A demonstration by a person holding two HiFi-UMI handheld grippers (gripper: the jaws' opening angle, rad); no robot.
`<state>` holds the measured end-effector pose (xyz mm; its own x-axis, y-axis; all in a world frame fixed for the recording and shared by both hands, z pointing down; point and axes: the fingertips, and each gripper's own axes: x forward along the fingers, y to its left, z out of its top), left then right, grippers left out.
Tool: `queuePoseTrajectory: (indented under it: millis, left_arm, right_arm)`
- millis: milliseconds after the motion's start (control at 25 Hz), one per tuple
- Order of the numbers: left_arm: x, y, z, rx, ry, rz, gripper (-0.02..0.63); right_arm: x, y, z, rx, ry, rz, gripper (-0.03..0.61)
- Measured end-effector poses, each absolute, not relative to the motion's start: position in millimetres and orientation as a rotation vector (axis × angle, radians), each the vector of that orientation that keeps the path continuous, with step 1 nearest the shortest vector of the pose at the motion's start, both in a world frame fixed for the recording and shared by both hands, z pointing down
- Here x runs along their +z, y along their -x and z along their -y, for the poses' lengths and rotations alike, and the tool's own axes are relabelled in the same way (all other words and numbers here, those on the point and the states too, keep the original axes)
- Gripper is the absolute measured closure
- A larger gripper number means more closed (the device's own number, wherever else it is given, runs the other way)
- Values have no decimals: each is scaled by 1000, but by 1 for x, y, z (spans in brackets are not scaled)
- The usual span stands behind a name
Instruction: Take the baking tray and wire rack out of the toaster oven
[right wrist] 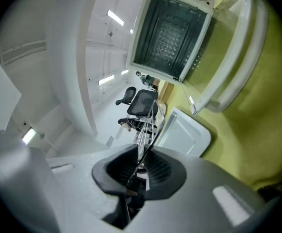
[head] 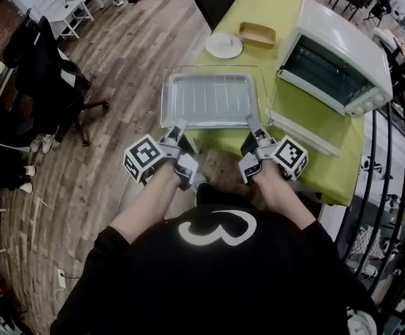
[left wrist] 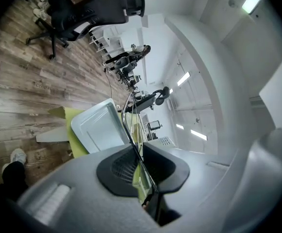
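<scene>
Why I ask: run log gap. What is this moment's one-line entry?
left gripper, right gripper: shut on wire rack | baking tray: on table | toaster oven: open

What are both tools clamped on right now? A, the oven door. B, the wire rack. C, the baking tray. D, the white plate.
B: the left tool and right tool each pinch the near edge of the wire rack, above the baking tray.

A black top (head: 153,285) bearing a white looped mark (head: 216,229) was worn. Beyond that mark, the grey left tongs (head: 179,126) and right tongs (head: 251,122) were each fitted with a black-and-white marker cube (head: 143,158).
</scene>
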<state>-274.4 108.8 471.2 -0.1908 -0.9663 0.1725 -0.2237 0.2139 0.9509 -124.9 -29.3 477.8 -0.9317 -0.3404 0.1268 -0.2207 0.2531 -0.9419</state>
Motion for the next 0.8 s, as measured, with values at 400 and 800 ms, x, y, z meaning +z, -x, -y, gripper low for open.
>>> queuePoseTrajectory:
  millis: [400, 800]
  left_arm:
    - [511, 292, -102, -1006, -1065, 1603, 575]
    - [539, 303, -88, -966, -1041, 1567, 575]
  right_arm:
    - [520, 147, 38, -1881, 552, -2404, 537]
    - [546, 153, 47, -1911, 625, -2399, 535]
